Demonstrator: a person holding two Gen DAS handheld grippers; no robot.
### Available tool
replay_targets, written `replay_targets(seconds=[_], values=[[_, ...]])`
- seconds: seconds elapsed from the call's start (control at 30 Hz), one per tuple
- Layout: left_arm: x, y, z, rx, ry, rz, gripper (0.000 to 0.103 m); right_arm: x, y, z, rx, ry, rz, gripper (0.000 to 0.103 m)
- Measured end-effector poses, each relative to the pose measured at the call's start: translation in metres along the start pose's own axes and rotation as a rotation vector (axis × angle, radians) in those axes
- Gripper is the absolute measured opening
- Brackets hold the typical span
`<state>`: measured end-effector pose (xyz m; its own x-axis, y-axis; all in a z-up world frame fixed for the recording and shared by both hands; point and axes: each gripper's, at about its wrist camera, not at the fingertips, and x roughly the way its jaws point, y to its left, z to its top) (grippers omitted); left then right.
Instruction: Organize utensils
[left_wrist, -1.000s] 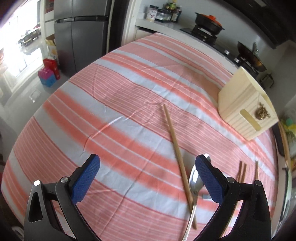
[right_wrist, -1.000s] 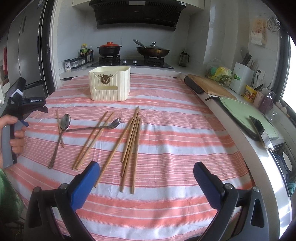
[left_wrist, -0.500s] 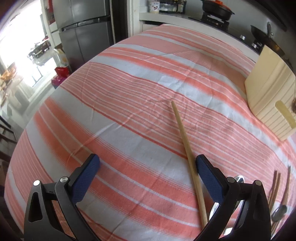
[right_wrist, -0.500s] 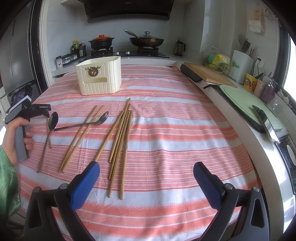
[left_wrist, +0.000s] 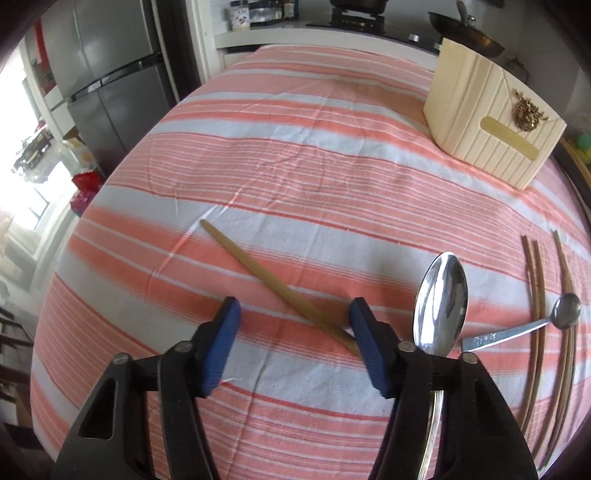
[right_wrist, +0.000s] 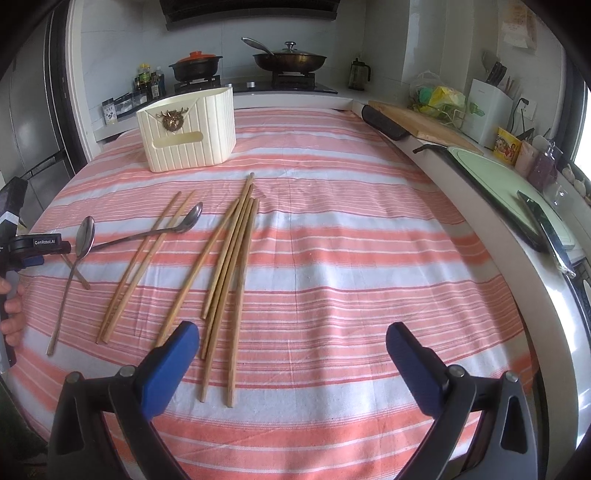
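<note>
My left gripper (left_wrist: 293, 314) is open, narrower than before, low over the striped cloth, its jaws either side of a lone wooden chopstick (left_wrist: 266, 277). A steel spoon (left_wrist: 441, 295) lies just right of the right jaw, a second spoon (left_wrist: 565, 315) beyond it. A cream utensil box (left_wrist: 487, 122) stands at the far right. My right gripper (right_wrist: 291, 343) is open and empty above the near table edge, just right of a bundle of several chopsticks (right_wrist: 232, 258). The two spoons (right_wrist: 83, 236) (right_wrist: 184, 223), a chopstick pair (right_wrist: 147, 254) and the box (right_wrist: 188, 129) also show there.
The left gripper (right_wrist: 37, 247) and hand show at the right wrist view's left edge. A cutting board (right_wrist: 424, 122), green board with a knife (right_wrist: 546, 225) and stove pans (right_wrist: 288, 59) line the right and back counters. A fridge (left_wrist: 110, 81) stands left of the table.
My left gripper has swung right and come down over the lone chopstick, and its jaws have narrowed. My right gripper has moved slightly forward toward the chopstick bundle.
</note>
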<state>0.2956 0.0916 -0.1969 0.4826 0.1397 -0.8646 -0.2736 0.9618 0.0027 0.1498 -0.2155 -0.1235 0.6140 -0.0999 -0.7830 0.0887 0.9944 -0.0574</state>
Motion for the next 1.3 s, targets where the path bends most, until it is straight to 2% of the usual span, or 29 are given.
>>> replay_targets(seconds=[0.03,0.13,0.27,0.4,0.5,0.53,0.57,0.63,0.7,0.8,0.87,0.93,1.0,1.1,1.17,1.23,1.3], values=[[0.0,-0.003,0.003,0.023,-0.007,-0.013,0.033,0.001,-0.002,-0.001,0.013,0.007,0.006,0.103],[0.006,-0.009,0.014,0.083,-0.032,-0.049,0.025,-0.001,-0.004,-0.004,0.031,0.011,0.006,0.103],[0.019,-0.015,0.038,0.19,-0.064,-0.163,0.013,-0.003,-0.003,-0.007,0.026,0.013,0.002,0.103],[0.028,-0.023,0.053,0.293,-0.083,-0.2,0.013,0.001,-0.003,-0.006,0.022,0.014,0.001,0.103],[0.024,-0.018,0.052,0.259,-0.063,-0.191,0.015,0.004,-0.001,-0.002,0.008,-0.006,0.005,0.103],[0.021,-0.015,0.049,0.241,-0.057,-0.199,0.021,0.008,0.0,0.0,0.0,-0.004,0.01,0.103],[0.018,-0.011,0.043,0.23,-0.05,-0.204,0.036,0.012,0.0,0.002,-0.001,0.002,0.017,0.102],[0.011,-0.011,0.032,0.234,-0.054,-0.185,0.05,0.021,-0.001,0.004,0.014,0.023,0.04,0.101],[0.005,-0.013,0.019,0.249,-0.054,-0.16,0.051,0.027,0.001,0.006,0.013,0.039,0.061,0.092],[-0.007,-0.006,0.005,0.221,-0.043,-0.161,0.054,0.038,0.007,0.007,-0.014,0.067,0.076,0.079],[-0.016,0.006,-0.005,0.178,-0.036,-0.172,0.061,0.043,0.009,0.007,-0.026,0.079,0.064,0.073],[-0.023,0.017,-0.015,0.136,-0.025,-0.182,0.065,0.044,0.006,0.005,-0.01,0.08,0.063,0.073],[-0.026,0.022,-0.026,0.126,-0.004,-0.181,0.065,0.045,0.003,0.004,0.002,0.086,0.059,0.073],[-0.033,0.018,-0.043,0.157,0.009,-0.165,0.068,0.046,0.0,0.002,0.018,0.093,0.07,0.073],[-0.035,0.012,-0.056,0.193,0.016,-0.139,0.075,0.044,-0.001,0.001,0.022,0.087,0.073,0.073],[-0.038,0.002,-0.067,0.228,0.011,-0.11,0.077,0.042,-0.002,0.001,0.024,0.08,0.07,0.074],[-0.043,-0.007,-0.075,0.253,0.0,-0.119,0.08,0.04,-0.003,0.001,0.028,0.076,0.069,0.074]])
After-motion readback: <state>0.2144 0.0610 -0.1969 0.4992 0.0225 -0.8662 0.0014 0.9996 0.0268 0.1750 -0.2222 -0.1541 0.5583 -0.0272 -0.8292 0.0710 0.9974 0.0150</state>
